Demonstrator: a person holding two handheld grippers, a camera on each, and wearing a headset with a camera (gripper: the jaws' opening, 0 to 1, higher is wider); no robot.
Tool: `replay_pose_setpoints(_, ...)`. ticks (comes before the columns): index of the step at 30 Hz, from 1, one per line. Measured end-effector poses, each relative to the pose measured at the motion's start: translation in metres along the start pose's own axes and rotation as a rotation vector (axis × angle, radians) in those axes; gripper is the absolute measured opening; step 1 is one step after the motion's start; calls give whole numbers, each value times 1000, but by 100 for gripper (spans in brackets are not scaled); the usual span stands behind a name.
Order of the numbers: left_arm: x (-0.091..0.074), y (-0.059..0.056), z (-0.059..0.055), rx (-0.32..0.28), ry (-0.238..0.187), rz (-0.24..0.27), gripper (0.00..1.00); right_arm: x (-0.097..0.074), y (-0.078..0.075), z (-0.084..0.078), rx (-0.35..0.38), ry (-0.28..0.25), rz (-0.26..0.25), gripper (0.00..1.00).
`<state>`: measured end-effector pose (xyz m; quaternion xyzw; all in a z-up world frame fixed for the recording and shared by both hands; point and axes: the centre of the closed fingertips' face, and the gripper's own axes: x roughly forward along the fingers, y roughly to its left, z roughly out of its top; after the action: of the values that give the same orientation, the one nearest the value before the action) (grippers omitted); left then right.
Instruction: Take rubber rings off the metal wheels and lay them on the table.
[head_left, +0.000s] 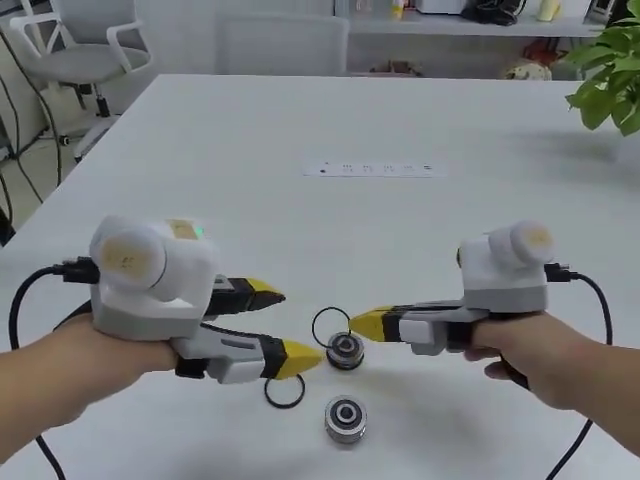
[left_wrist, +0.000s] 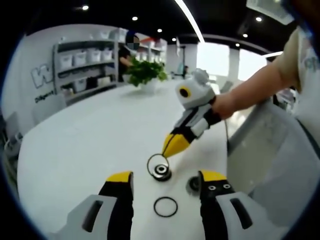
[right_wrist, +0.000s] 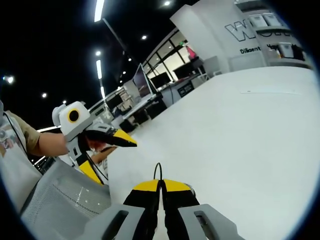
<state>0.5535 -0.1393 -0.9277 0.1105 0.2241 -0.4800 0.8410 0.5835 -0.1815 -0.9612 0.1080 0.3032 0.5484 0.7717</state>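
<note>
right tool (left_wrist: 168, 151), left gripper view: pinches ring (left_wrist: 148, 165), perhaps touching wheel (left_wrist: 161, 172)

Partly legible wall lettering (right_wrist: 250, 31): "W…"; "Diligen…"

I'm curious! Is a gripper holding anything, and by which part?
Right gripper pinches a rubber ring by its edge; left gripper holds nothing.
</note>
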Motion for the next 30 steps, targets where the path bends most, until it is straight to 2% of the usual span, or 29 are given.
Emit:
replay_pose_setpoints(11, -20, -4, -12, -2, 0, 20, 63, 13, 19, 1, 19, 2, 44, 0)
replay_pose_setpoints(19, -34, -3, -14, -8, -12, 42, 67, 26, 29, -9, 39, 38, 71, 0)
replay_pose_setpoints(30, -42, -4, -22, -14, -8, 59, 69, 42, 38, -26, 72, 88, 92, 0)
